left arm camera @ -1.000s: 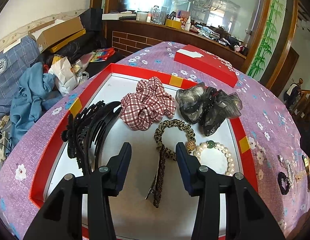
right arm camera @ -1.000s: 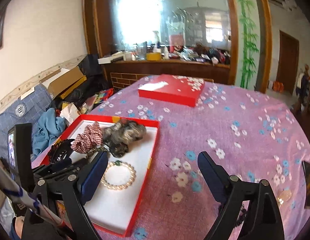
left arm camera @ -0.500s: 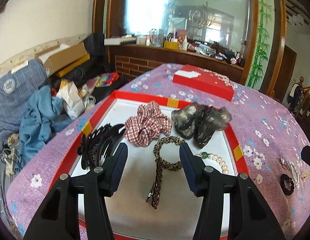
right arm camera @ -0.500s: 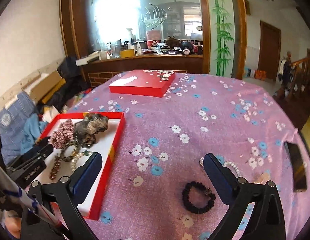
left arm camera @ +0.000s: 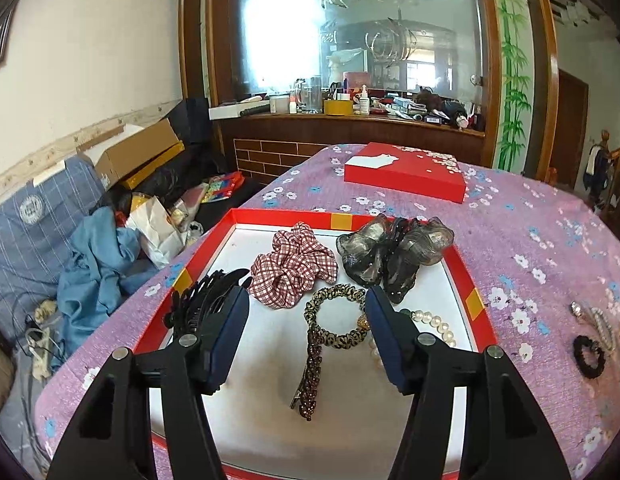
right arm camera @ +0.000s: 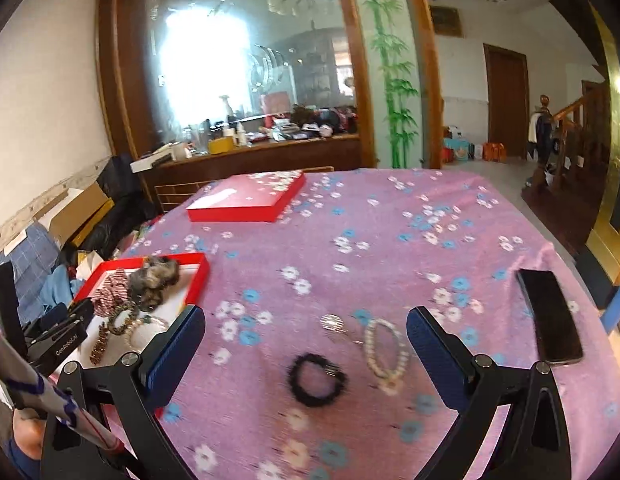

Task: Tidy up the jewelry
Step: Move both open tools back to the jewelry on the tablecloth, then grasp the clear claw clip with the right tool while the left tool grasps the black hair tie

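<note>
A red tray (left arm camera: 286, 213) with a white floor holds a plaid scrunchie (left arm camera: 294, 272), a grey gauze bow (left arm camera: 393, 256), black claw clips (left arm camera: 202, 304), a leopard hair tie (left arm camera: 335, 320), a beaded clip (left arm camera: 311, 372) and a pearl bracelet (left arm camera: 433, 324). My left gripper (left arm camera: 306, 300) hovers over the tray, its jaws opening, the pads touching nothing. On the purple cloth lie a black hair tie (right arm camera: 315, 380), a pearl bracelet (right arm camera: 383, 348) and a small silver piece (right arm camera: 331, 322). My right gripper (right arm camera: 304, 320) hangs wide open just before them, holding nothing.
A red box lid (right arm camera: 250, 198) lies at the far side of the table. A black phone (right arm camera: 549, 316) rests near the right edge. Clothes and cardboard boxes (left arm camera: 134, 152) pile up left of the table. A cluttered wooden counter (left arm camera: 349, 120) stands behind.
The left gripper's jaws widened as it drew back and rose over the tray. The right gripper swung right, from beside the tray to the loose pieces on the cloth.
</note>
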`<state>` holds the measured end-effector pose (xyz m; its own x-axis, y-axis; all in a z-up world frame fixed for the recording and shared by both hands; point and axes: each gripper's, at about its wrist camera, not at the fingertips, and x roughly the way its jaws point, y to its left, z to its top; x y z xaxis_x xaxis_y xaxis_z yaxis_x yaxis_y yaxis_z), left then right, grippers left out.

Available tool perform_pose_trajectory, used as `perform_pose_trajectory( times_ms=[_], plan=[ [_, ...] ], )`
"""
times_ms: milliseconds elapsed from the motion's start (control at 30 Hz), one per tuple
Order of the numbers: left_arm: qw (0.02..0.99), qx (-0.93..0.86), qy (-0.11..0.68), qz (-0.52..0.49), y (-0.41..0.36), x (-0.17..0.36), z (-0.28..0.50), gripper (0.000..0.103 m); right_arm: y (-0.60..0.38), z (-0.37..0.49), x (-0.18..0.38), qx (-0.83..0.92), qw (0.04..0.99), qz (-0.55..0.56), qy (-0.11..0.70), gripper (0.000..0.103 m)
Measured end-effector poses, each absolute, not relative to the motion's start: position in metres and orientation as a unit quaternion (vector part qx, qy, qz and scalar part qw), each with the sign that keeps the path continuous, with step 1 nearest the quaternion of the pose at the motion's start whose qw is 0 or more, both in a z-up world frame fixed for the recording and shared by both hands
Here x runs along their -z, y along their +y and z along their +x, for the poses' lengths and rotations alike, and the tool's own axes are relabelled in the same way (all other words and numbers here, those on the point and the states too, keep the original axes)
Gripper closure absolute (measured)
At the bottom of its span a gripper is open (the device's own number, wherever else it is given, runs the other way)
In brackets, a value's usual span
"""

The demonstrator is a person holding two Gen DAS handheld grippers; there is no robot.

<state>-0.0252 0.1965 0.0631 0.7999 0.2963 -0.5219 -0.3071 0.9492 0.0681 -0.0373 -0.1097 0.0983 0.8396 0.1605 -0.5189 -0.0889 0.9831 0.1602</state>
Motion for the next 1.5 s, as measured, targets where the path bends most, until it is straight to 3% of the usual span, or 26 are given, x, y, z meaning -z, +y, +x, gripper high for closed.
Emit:
perform_pose_trajectory(
  times_ms=[133, 300, 400, 500, 600, 667, 700, 1167, 1200, 1233, 1300, 1333, 1467, 1500],
  plan=[
    [0.949, -0.156, 0.273, 0.015, 0.183, -0.064, -0.028, 0.036, -0.137, -0.029, -0.095, -0.05, 0.948, 0.066, 0.308, 0.001],
    [0.946, -0.116, 0.302, 0.02, 0.164, -0.075, -0.029, 0.035, -0.181, -0.009, -0.085, -0.05, 0.92, 0.114, 0.371, 0.002],
    [0.946, -0.085, 0.312, 0.023, 0.148, -0.087, -0.028, 0.023, -0.203, -0.002, -0.077, -0.052, 0.903, 0.145, 0.402, 0.002],
    [0.94, -0.038, 0.338, 0.014, 0.13, -0.094, -0.023, 0.021, -0.211, 0.005, -0.069, -0.048, 0.89, 0.153, 0.427, 0.002],
    [0.926, 0.006, 0.378, -0.001, 0.112, -0.089, -0.011, 0.021, -0.211, 0.017, -0.055, -0.051, 0.869, 0.164, 0.464, 0.019],
    [0.913, 0.03, 0.407, -0.013, 0.1, -0.083, -0.001, 0.021, -0.214, 0.026, -0.046, -0.047, 0.854, 0.166, 0.49, 0.041],
    [0.905, 0.039, 0.422, -0.018, 0.093, -0.08, 0.004, 0.021, -0.217, 0.03, -0.042, -0.045, 0.848, 0.173, 0.499, 0.043],
    [0.856, 0.126, 0.499, -0.046, 0.019, -0.049, 0.051, 0.022, -0.215, 0.064, -0.009, -0.019, 0.842, 0.155, 0.517, 0.038],
    [0.853, 0.131, 0.503, -0.045, 0.014, -0.046, 0.053, 0.022, -0.214, 0.063, -0.01, -0.013, 0.848, 0.145, 0.509, 0.041],
    [0.851, 0.134, 0.505, -0.044, 0.01, -0.044, 0.055, 0.022, -0.213, 0.063, -0.009, -0.012, 0.85, 0.139, 0.509, 0.054],
    [0.848, 0.14, 0.51, -0.04, 0.002, -0.04, 0.059, 0.022, -0.216, 0.063, -0.009, -0.018, 0.854, 0.139, 0.501, 0.066],
    [0.846, 0.142, 0.513, -0.037, -0.003, -0.037, 0.061, 0.022, -0.219, 0.062, -0.007, -0.024, 0.853, 0.146, 0.501, 0.085],
    [0.842, 0.144, 0.519, -0.025, -0.014, -0.027, 0.066, 0.026, -0.225, 0.059, -0.01, -0.041, 0.855, 0.158, 0.491, 0.087],
    [0.843, 0.142, 0.519, -0.021, -0.016, -0.025, 0.067, 0.033, -0.226, 0.058, -0.011, -0.042, 0.856, 0.162, 0.489, 0.087]
  ],
)
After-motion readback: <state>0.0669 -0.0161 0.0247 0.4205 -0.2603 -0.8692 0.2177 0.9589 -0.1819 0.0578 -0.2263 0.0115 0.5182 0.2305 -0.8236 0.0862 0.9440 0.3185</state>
